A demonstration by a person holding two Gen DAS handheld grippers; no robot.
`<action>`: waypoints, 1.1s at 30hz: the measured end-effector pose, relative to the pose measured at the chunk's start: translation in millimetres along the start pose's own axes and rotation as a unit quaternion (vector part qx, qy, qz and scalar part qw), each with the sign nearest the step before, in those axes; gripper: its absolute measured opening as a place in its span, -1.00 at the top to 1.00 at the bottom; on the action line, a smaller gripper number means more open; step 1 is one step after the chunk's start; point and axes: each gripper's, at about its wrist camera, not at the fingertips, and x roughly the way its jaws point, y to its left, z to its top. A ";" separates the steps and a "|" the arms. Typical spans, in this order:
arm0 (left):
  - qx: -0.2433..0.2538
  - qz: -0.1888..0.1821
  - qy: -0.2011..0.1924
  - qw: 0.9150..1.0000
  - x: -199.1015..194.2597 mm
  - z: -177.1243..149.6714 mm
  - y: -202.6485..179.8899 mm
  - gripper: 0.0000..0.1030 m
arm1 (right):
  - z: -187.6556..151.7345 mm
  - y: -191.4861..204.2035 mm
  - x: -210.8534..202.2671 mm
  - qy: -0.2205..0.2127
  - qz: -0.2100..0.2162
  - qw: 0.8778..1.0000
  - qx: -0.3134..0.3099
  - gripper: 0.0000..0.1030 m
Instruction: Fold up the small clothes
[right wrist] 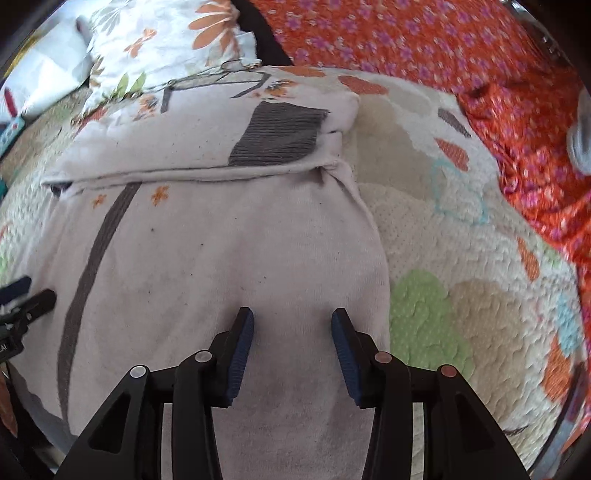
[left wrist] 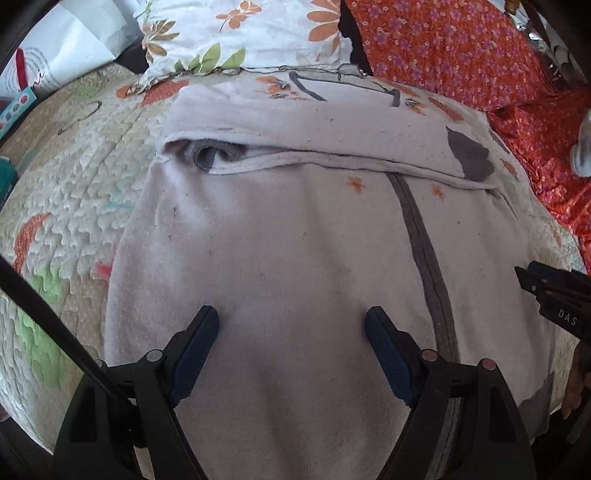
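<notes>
- A small pale garment with a grey stripe and tiny orange flowers lay flat on a quilted bedspread, its far end already turned over into a thick band with a grey ribbed patch.
- The left gripper hovered over the garment's near half, its blue-padded fingers spread wide apart with only cloth visible between them; nothing was pinched.
- The right gripper hung just beside it over the same near half, closer to the garment's right edge, its fingers also apart, though by a narrower gap, and holding nothing.
- In the left view the tip of the other tool showed at the right margin, so the two tools were working side by side.
- Whether the pads were touching the fabric or just above it could not be told.
- A white floral pillow and an orange flowered cloth lay beyond the garment, well clear of it.
- My reading was that the next fold would bring the near hem up toward the folded band.
- To do that well, each tool should probably nip the near hem close to its own corner, taking every layer.
- Both should then lift together and level, so the stripe stays straight.
- The hem ought to land square on the band's edge before being let go.
- The thin knit would likely sag or bunch if one side led.
</notes>
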 end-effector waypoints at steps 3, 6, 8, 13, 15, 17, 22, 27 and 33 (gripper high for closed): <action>0.009 0.005 -0.006 1.000 1.3 -4.3 -3.2 -0.71 | -0.4 -1.9 1.8 0.002 -0.005 1.000 0.005 -0.09; 0.026 0.014 -0.014 0.999 2.8 -9.8 -9.5 -0.86 | 0.3 -4.6 2.7 0.005 -0.009 1.000 0.012 -0.22; 0.030 0.020 -0.020 0.999 1.6 -14.5 -11.8 -0.90 | 0.3 -7.3 3.9 0.008 -0.011 1.000 0.021 -0.34; 0.019 0.023 -0.008 1.000 -2.3 -21.3 -11.3 -0.96 | -0.3 -11.9 5.0 0.012 -0.006 0.999 0.035 -0.41; 0.012 0.022 0.003 1.000 -3.3 -24.6 -11.4 -0.99 | -1.0 -10.3 4.9 0.011 -0.010 0.999 0.033 -0.43; 0.008 0.023 0.003 1.000 -5.0 -28.4 -11.7 -1.00 | -1.4 -10.4 5.2 0.011 -0.012 0.999 0.036 -0.46; 0.005 0.027 -0.006 1.000 -6.6 -33.7 -12.7 -1.00 | -2.5 -11.5 6.6 0.011 -0.001 0.999 0.047 -0.69; 0.005 0.026 -0.008 1.000 -6.8 -34.3 -13.0 -1.00 | -6.9 -2.7 8.6 0.004 0.000 0.999 0.037 -0.89; 0.008 0.025 -0.022 0.999 -8.6 -37.1 -13.9 -1.00 | -6.7 -4.0 10.4 0.006 0.003 0.999 0.047 -0.95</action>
